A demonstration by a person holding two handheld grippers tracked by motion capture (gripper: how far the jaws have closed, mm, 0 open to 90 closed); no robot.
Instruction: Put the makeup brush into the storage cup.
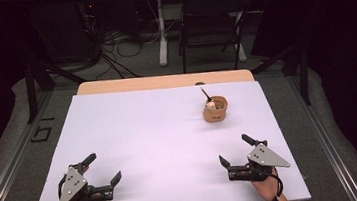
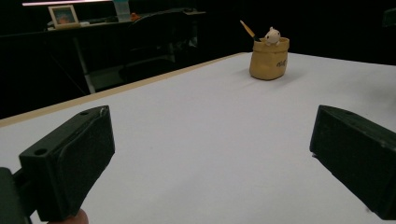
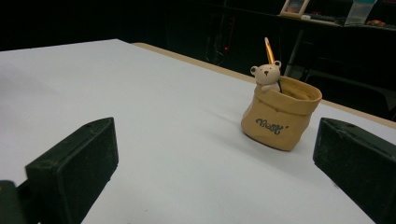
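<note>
Tan sack-shaped pot (image 1: 215, 110) standing upright on the white worktop (image 1: 160, 132), toward its far right; a small bear figure (image 3: 266, 76) and a thin stick (image 3: 269, 50) are rising from the pot's rim. Left gripper (image 1: 104, 171) and right gripper (image 1: 233, 150) are resting near the worktop's near edge, well apart from the pot, fingers (image 2: 70, 161) spread wide, holding nothing

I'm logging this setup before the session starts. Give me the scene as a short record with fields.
surface: white table top
object: tan sack-shaped pot, upright, far right part of the table
in pot: small white bear figure; thin stick
left gripper: open, holding nothing
right gripper: open, holding nothing
background: dark folding chair
</note>
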